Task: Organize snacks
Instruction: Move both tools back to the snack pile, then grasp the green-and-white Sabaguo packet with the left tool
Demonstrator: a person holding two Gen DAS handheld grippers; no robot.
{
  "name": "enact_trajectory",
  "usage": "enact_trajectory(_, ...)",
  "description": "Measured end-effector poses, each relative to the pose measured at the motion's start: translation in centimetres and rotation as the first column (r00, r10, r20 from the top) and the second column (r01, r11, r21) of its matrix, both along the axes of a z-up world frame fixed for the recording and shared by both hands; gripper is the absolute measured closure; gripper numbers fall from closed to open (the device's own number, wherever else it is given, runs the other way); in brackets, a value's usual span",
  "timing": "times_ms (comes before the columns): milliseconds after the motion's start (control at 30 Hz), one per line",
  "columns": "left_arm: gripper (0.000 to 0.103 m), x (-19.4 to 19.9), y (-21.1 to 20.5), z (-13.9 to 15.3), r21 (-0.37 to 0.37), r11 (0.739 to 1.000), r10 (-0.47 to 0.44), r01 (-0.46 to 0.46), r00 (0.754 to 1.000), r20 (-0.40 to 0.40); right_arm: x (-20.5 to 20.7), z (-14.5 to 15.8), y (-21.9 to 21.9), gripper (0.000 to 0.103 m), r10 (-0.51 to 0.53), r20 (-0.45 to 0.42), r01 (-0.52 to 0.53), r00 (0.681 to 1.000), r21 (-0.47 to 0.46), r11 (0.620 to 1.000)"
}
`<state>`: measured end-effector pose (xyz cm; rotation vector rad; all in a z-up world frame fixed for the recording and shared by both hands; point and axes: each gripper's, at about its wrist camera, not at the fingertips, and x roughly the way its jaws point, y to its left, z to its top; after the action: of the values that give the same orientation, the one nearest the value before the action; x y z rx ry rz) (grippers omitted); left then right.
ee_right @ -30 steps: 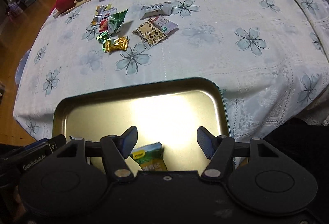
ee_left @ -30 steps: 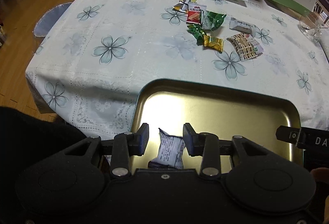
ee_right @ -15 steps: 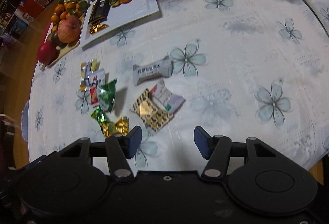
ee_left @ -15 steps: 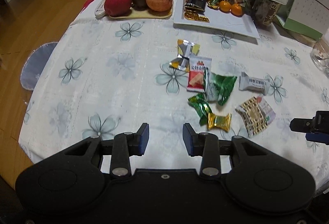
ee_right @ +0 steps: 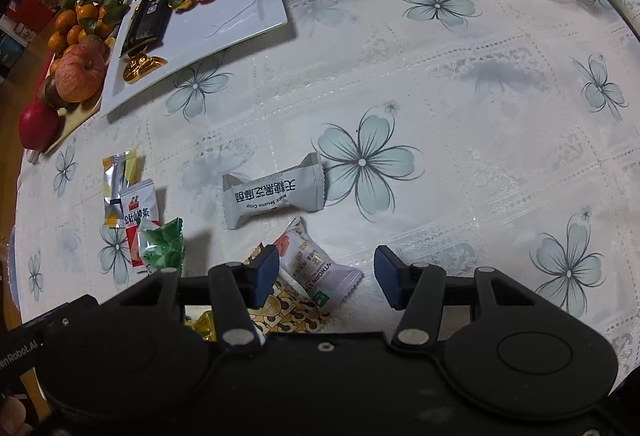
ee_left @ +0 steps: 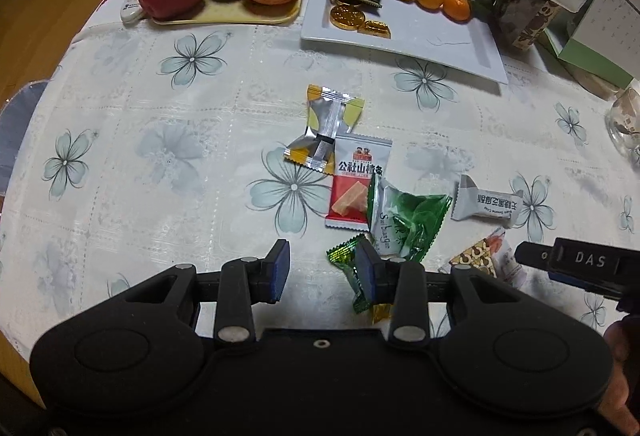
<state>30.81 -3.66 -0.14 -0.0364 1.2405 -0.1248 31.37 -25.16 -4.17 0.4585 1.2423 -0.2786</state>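
Both tongs over the loose snacks, nothing gripped.

The left gripper point(ee_left: 322, 270) hangs part open and empty; the right gripper point(ee_right: 326, 278) is closing, empty, above the pale hawthorn packet point(ee_right: 316, 272). At twelve o'clock lies the white sesame crisp point(ee_right: 274, 196); toward ten, the green wrapper point(ee_right: 162, 246) and red hawthorn strip point(ee_left: 358, 180). All packets look sealed, crinkled, and are yet to be gathered.

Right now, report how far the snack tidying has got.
Done: nothing visible shows it. In hand: nothing; the left gripper is open and empty, the right gripper is closing over the pale purple packet. Left: every packet, including the grey sesame packet and red-and-white packet.
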Motion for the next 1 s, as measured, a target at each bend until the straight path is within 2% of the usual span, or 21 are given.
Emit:
enact_trajectory(233,0.056,1.1,-3.1,-0.7,0.015,0.999,-0.041,0.041,0.999,0.035,0.3,0.0,-0.2,0.048,-0.047,-0.017,0.048,0.999,0.097,0.994)
enact_trajectory(500,0.056,2.0,-5.9,-3.0,0.038,0.997,-0.071,0.070,0.997,0.036,-0.6,1.2,-1.2,0.048,-0.065,0.002,0.065,0.998,0.058,0.996)
enact_trajectory(600,0.056,2.3,-6.5,-3.9,0.035,0.996,-0.079,0.078,0.997,0.020,-0.7,1.5,-1.8,0.048,-0.081,0.000,0.080,0.997,0.071,0.994)
enact_trajectory(700,0.050,2.5,-6.8,-4.8,0.026,0.997,-0.070,0.069,0.998,0.005,-0.8,1.8,-2.2,0.048,-0.089,-0.001,0.089,0.996,0.097,0.991)
enact_trajectory(800,0.048,2.5,-7.2,-4.9,0.040,0.997,-0.069,0.069,0.998,0.010,-0.7,2.1,-2.4,0.048,-0.100,0.003,0.099,0.995,0.105,0.989)
enact_trajectory(900,0.049,2.6,-7.6,-4.9,0.058,0.995,-0.077,0.075,0.997,0.019,-0.7,2.3,-2.5,0.048,-0.103,0.008,0.101,0.995,0.110,0.989)
enact_trajectory(967,0.058,2.6,-7.5,-4.9,0.045,0.996,-0.077,0.076,0.997,0.017,-0.7,2.3,-2.6,0.048,-0.103,0.006,0.102,0.995,0.106,0.989)
enact_trajectory(1000,0.059,2.6,-7.5,-4.7,0.043,0.996,-0.075,0.075,0.997,0.013,-0.7,2.3,-2.6,0.048,-0.103,0.004,0.102,0.995,0.104,0.989)
